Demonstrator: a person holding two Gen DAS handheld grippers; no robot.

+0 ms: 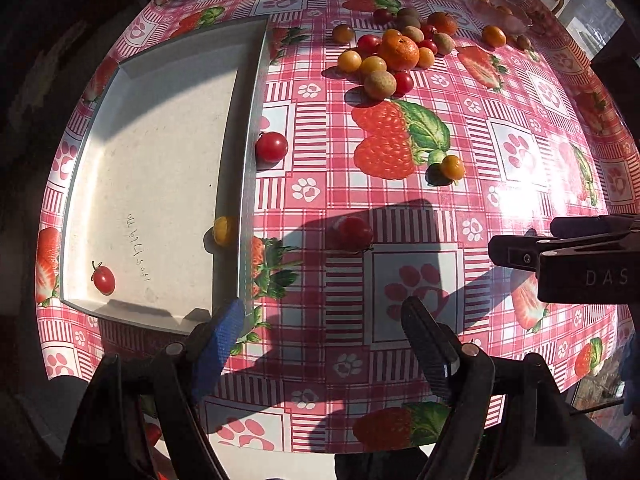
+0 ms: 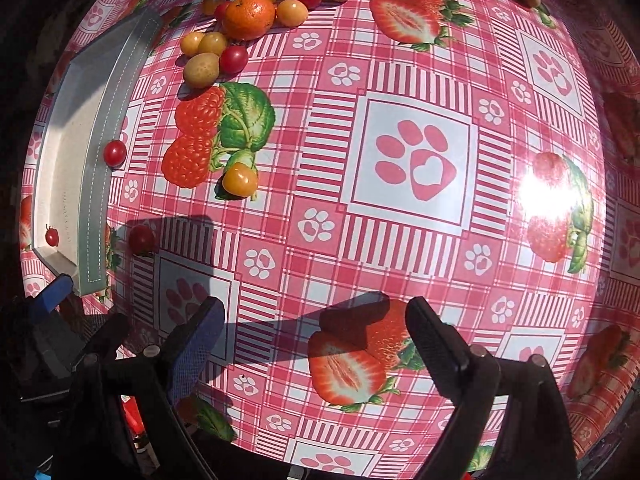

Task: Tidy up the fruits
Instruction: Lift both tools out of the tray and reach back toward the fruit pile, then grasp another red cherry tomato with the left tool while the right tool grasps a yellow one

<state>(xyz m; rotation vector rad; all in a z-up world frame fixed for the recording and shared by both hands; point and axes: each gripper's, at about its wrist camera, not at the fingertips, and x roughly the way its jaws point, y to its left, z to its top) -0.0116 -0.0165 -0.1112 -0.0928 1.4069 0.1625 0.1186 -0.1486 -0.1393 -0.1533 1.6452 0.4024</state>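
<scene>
A grey tray [image 1: 160, 184] lies at the left, holding a red cherry tomato [image 1: 103, 279] and a yellow fruit [image 1: 224, 230]. Loose on the cloth are a red tomato [image 1: 271, 147] beside the tray's rim, another red tomato [image 1: 354, 233] in shadow, and a yellow-orange fruit [image 1: 452, 167]. A pile of fruit with a mandarin [image 1: 399, 52] sits at the far side. My left gripper [image 1: 320, 320] is open and empty, near the tray's front corner. My right gripper [image 2: 316, 320] is open and empty over the cloth; it also shows in the left wrist view [image 1: 560, 256]. The tray [image 2: 68, 168] shows at the left of the right wrist view.
The table wears a red checked cloth [image 1: 420, 208] printed with strawberries and paws. A clear bag with fruit [image 1: 496, 8] lies at the far right edge. Sun glare [image 2: 550, 196] falls on the right side.
</scene>
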